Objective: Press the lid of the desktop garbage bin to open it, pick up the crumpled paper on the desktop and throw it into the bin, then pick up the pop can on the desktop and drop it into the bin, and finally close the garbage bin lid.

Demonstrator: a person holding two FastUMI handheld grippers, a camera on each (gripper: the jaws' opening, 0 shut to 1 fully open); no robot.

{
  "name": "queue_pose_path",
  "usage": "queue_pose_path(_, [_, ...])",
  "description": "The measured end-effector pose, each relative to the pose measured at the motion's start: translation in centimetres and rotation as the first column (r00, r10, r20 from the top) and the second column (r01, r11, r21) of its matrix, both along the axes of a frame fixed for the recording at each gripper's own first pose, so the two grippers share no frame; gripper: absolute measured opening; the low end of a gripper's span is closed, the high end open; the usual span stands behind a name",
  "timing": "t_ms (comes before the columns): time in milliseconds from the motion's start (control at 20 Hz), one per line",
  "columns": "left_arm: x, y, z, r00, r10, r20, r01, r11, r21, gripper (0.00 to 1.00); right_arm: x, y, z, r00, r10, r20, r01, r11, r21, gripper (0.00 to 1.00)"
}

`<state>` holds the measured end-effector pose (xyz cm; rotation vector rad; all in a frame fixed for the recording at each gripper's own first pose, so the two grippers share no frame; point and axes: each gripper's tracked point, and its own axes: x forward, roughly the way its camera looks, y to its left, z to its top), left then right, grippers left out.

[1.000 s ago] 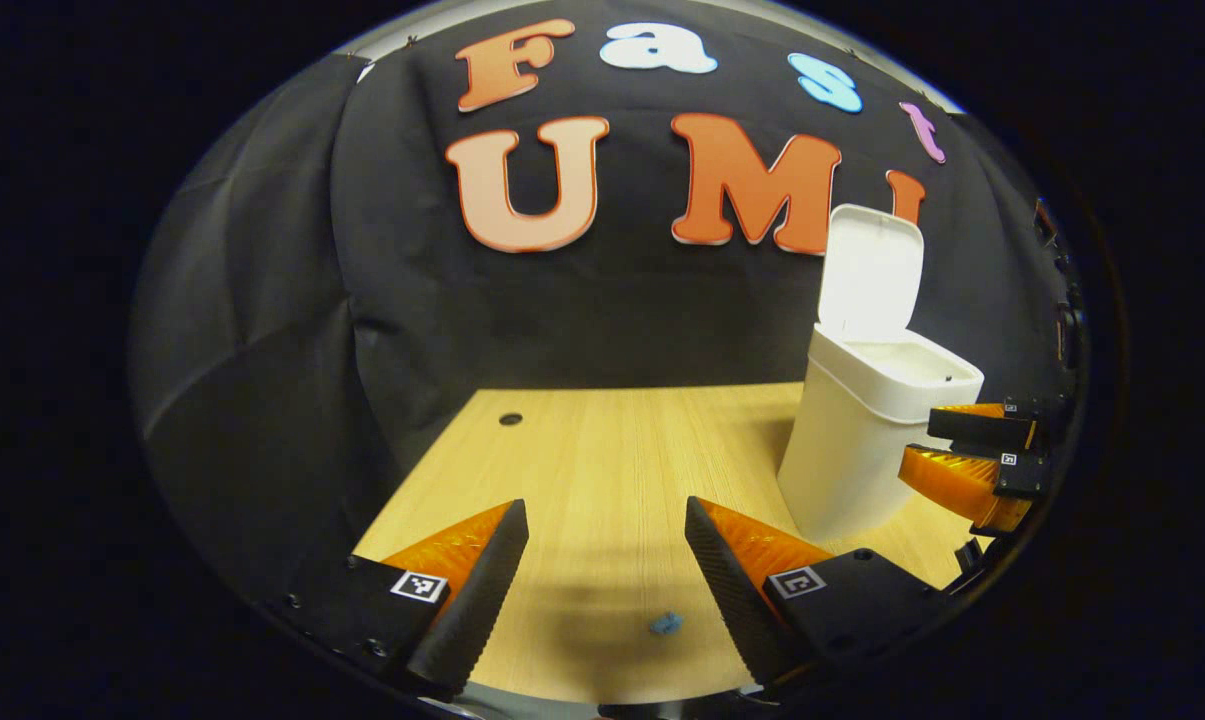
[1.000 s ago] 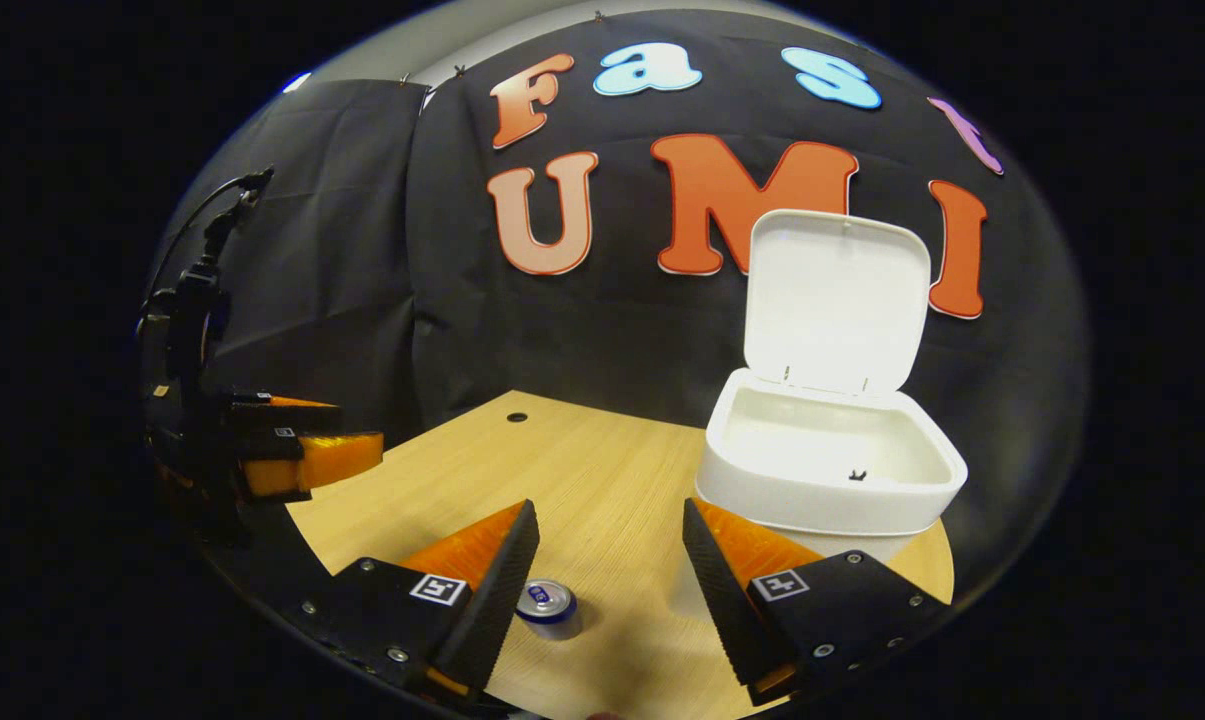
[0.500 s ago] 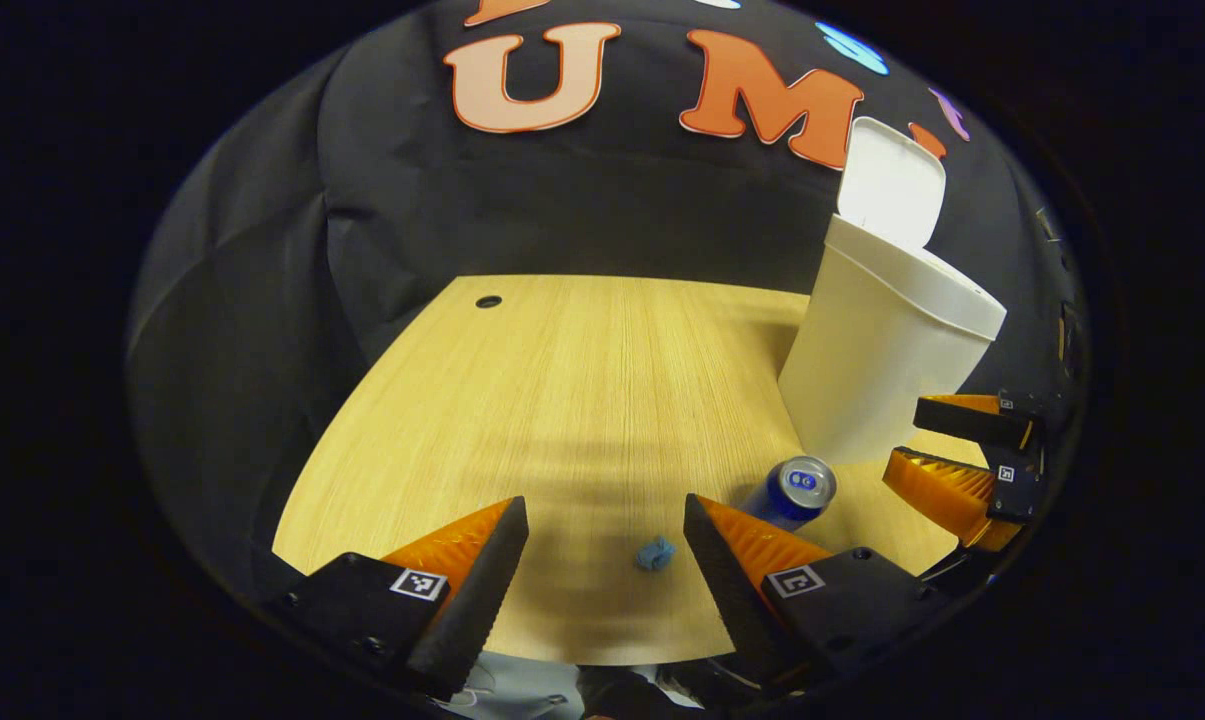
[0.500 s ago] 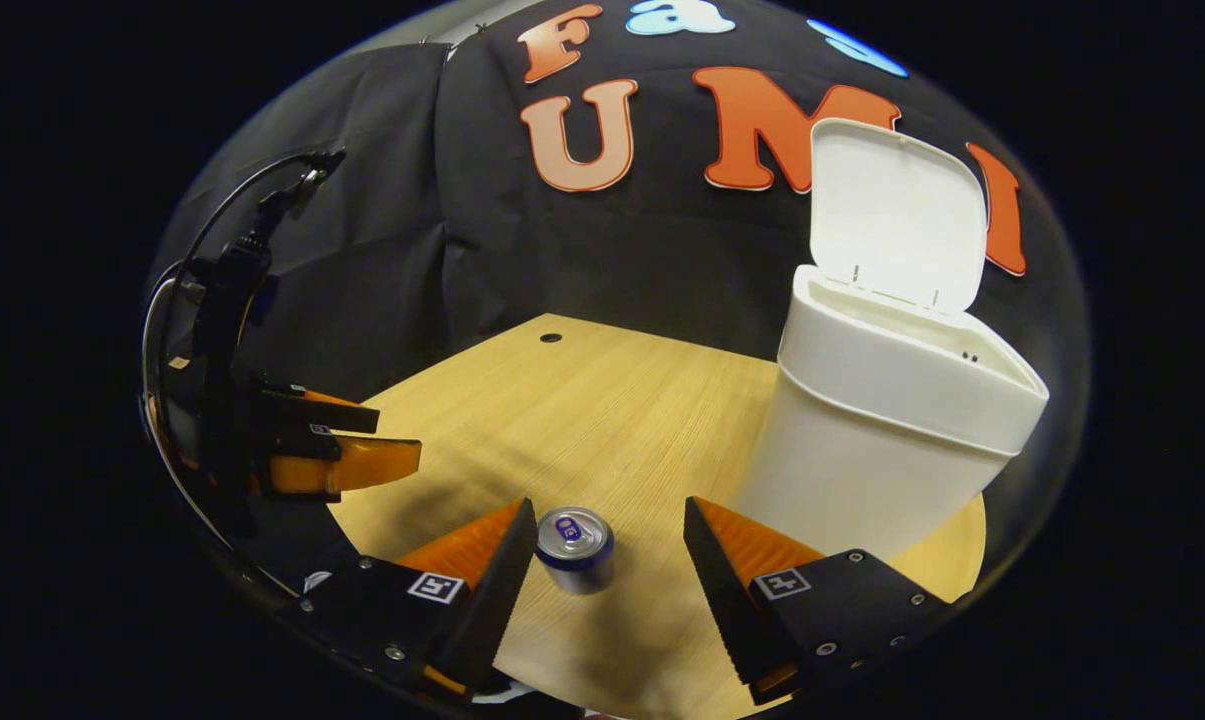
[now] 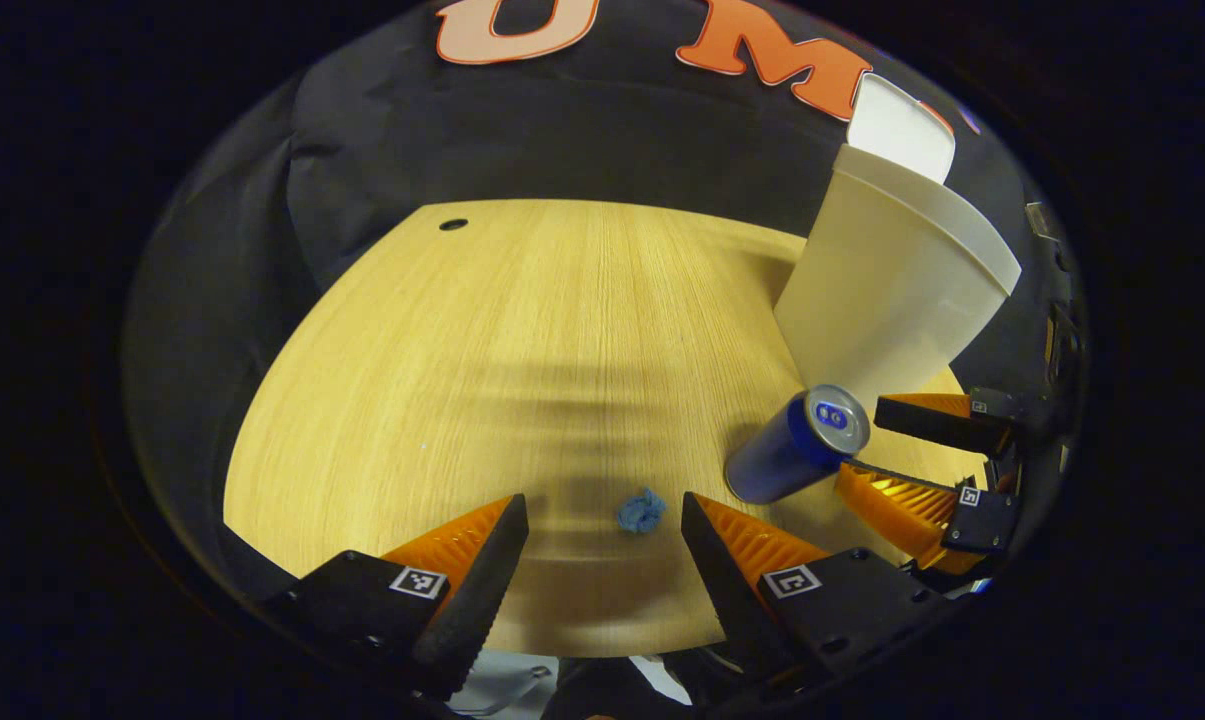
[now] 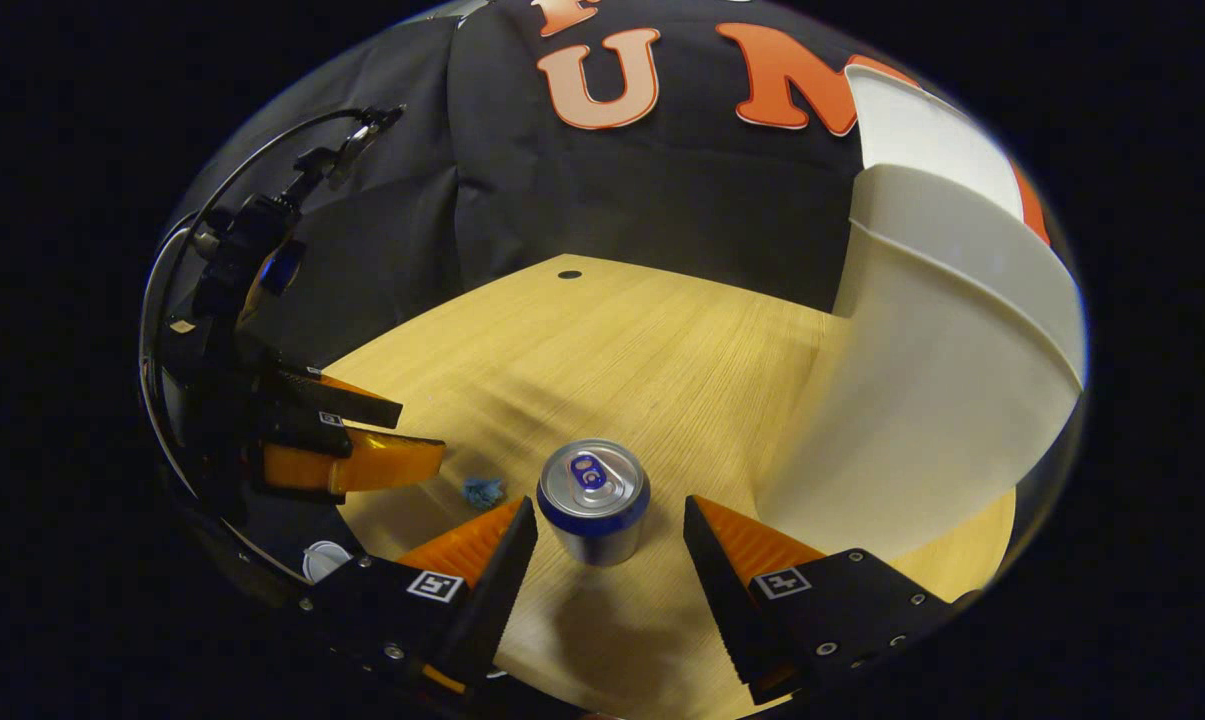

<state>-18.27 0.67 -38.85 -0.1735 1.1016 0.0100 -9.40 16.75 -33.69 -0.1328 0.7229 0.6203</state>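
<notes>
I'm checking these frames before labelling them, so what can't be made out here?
- Inside of the bin: left gripper view sees its outer wall from below; right gripper view cuts its rim at the edge.
- Lid: partly hidden behind the bin's rim.
- Paper scrap: too small to show its folds.
- Whether the can touches the right gripper's fingers: unclear.
</notes>
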Motion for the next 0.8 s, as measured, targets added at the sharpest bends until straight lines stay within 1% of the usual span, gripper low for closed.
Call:
queue_pose_path(200, [-0.2, -0.8, -2.3, 0.998, -0.041, -0.055, 0.04, 0.999, -0.013, 0.99, 0.0, 0.6, -2.1, 0.999, -0.019, -0.047, 0.018, 1.0, -0.006, 0.9])
queue_pose_path(300, [-0.2, -1.3, -3.4, 0.995, -0.056, -0.081, 0.054, 0.998, -0.018, 1.0, 0.3, 0.8, -2.7, 0.998, -0.022, -0.055, 0.022, 1.0, -0.013, 0.9])
queue_pose_path(350, [-0.5, -1.1, -3.9, 0.993, -0.06, -0.098, 0.059, 0.998, -0.005, 1.0, 0.4, 1.1, -2.9, 0.998, -0.024, -0.058, 0.023, 1.0, -0.014, 0.9])
queue_pose_path(400, [-0.6, -1.0, -4.3, 0.992, -0.062, -0.109, 0.062, 0.998, 0.004, 0.98, 0.6, 1.2, -3.3, 0.998, -0.026, -0.062, 0.025, 1.0, -0.018, 0.9])
queue_pose_path(450, [-0.6, -1.1, -4.7, 0.991, -0.063, -0.115, 0.064, 0.998, 0.004, 0.99, 0.5, 1.4, -3.7, 0.997, -0.026, -0.067, 0.024, 0.999, -0.022, 0.9])
queue_pose_path(800, [-0.3, -0.7, -6.4, 0.984, -0.101, -0.146, 0.108, 0.993, 0.043, 0.98, 1.0, 2.4, -4.3, 0.996, -0.014, -0.088, 0.011, 0.999, -0.038, 0.9])
